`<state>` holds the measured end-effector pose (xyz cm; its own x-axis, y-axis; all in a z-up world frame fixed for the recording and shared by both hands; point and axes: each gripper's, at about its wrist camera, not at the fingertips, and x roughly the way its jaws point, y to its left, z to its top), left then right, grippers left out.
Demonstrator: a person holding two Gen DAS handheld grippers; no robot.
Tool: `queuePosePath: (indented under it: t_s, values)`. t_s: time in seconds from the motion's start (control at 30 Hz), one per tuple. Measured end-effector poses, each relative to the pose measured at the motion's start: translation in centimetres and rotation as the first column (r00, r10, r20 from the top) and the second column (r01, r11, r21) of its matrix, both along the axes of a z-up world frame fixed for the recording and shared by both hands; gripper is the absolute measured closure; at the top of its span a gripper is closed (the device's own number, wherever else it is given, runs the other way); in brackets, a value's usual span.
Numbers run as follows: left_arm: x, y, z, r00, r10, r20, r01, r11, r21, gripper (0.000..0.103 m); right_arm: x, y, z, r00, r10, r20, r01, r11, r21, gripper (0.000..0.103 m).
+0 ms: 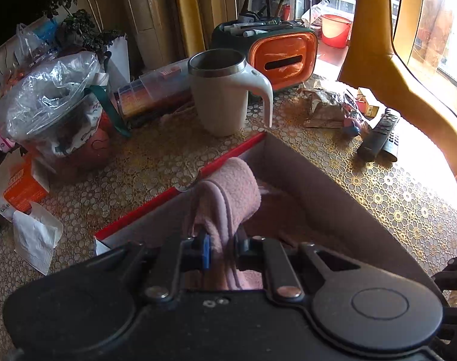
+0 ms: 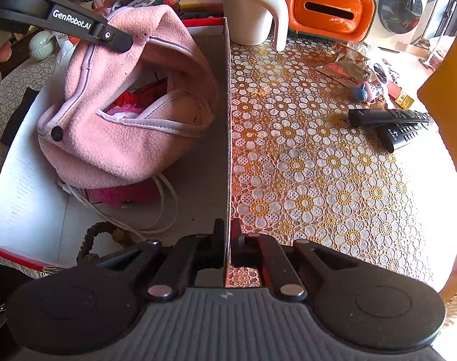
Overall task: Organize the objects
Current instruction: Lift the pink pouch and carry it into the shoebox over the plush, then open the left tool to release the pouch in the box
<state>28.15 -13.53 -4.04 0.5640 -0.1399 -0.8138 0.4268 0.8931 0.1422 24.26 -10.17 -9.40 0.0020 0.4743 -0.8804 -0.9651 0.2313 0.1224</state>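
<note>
The left gripper point(image 1: 221, 251) pinches one pink fleece garment point(image 2: 123, 105), hiding box contents; the right gripper point(image 2: 228, 240) clamps the cardboard box wall point(image 2: 226, 120).

My left gripper point(image 1: 222, 248) angles down over the cardboard box point(image 2: 226, 126), jaws pinching pink fleece. My right gripper point(image 2: 227, 234) clamps that box's side wall, tilted steeply downward.

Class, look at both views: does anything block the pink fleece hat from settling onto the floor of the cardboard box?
Partly. The pink fleece hat, held by the left tongs, hangs inside the cardboard box. A white cable and something fluffy and pink lie beneath it.
</note>
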Motion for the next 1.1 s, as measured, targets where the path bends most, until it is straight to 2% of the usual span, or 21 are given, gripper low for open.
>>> queuePosePath:
  t_s: [0.2,0.37,0.47,0.6,0.97,1.1]
  values:
    - [0.6,0.1,-2.0,0.999,0.001,-0.052,0.002,0.999,0.051,0.084,0.0,0.0,0.0,1.000,-0.001,0.000,0.001,1.000,-0.006,0.101]
    - [0.8,0.5,-2.6,0.997,0.022,-0.075,-0.018,0.998,0.055,0.078,-0.1,0.2,0.1,1.000,-0.004,0.006,0.004,1.000,-0.011,0.100]
    - [0.7,0.8,-2.4,0.996,0.030,-0.079,-0.028,0.999,0.027,0.065,-0.1,0.2,0.1,1.000,-0.005,0.008,0.005,1.000,-0.014,0.100]
    - [-0.1,1.0,-1.8,0.999,0.017,-0.047,-0.016,1.000,0.020,0.046,-0.2,0.3,0.3,1.000,-0.007,0.012,0.007,1.000,-0.015,0.100]
    - [-3.8,2.9,1.6,0.999,-0.001,0.035,0.003,0.998,-0.066,0.031,-0.1,0.8,1.8,0.999,-0.011,0.031,0.011,1.000,0.009,0.101]
    - [-5.7,4.6,3.2,0.998,0.000,0.067,0.006,0.995,-0.101,0.029,0.2,1.1,2.4,1.000,-0.013,0.027,0.012,1.000,0.018,0.101]
